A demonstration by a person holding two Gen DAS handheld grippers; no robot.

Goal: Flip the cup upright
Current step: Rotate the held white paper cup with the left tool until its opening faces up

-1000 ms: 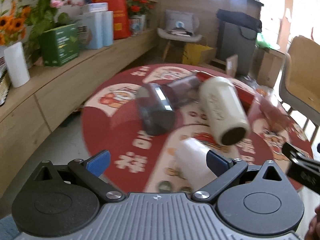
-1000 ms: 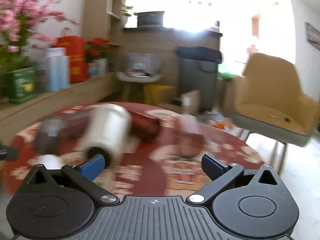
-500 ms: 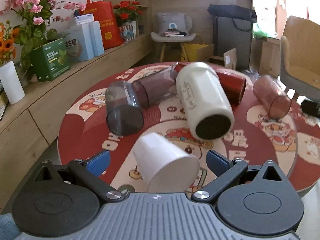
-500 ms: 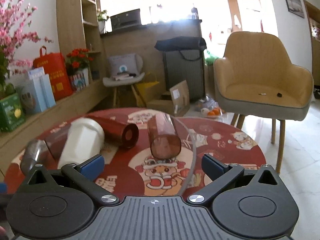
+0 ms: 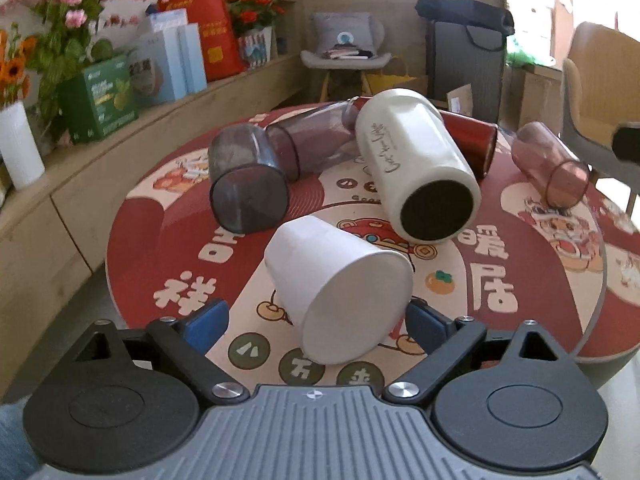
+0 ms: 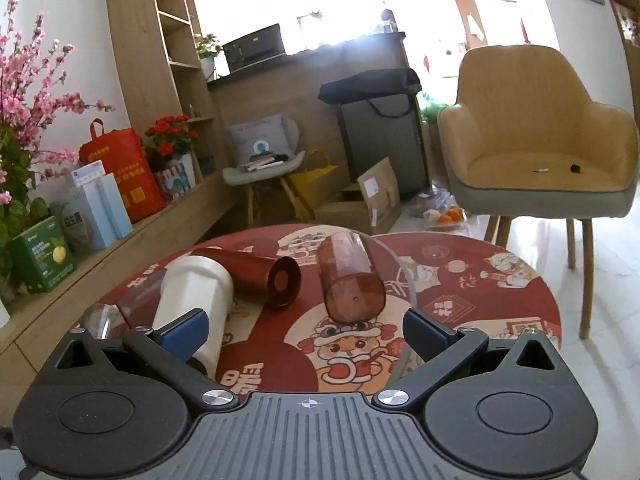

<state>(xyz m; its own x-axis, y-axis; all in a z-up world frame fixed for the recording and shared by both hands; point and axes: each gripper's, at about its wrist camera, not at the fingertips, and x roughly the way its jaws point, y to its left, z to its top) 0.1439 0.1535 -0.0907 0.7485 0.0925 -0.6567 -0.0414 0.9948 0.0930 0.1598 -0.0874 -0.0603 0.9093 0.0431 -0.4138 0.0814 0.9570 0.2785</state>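
Observation:
Several cups lie on their sides on a round red table [image 5: 144, 240]. In the left wrist view a white paper cup [image 5: 336, 288] lies nearest, its wide end between the blue pads of my open left gripper [image 5: 318, 320]. Behind it lie a cream tumbler [image 5: 416, 164], a grey clear cup [image 5: 246, 184], a purple clear cup [image 5: 316, 140], a red metal cup [image 5: 470, 140] and a pink clear cup [image 5: 554, 164]. My right gripper [image 6: 306, 330] is open and empty, with the pink clear cup [image 6: 352, 280] lying just beyond it.
A wooden bench [image 5: 120, 148] with boxes, flowers and a red bag [image 5: 208, 36] runs along the left. A yellow armchair [image 6: 540, 152] stands right of the table. A small chair [image 6: 260, 164], a black bag and cardboard boxes stand behind it.
Both grippers have moved closer to the table and steadied. The white cup now sits between the left pads, and the pink cup is nearer the right gripper.

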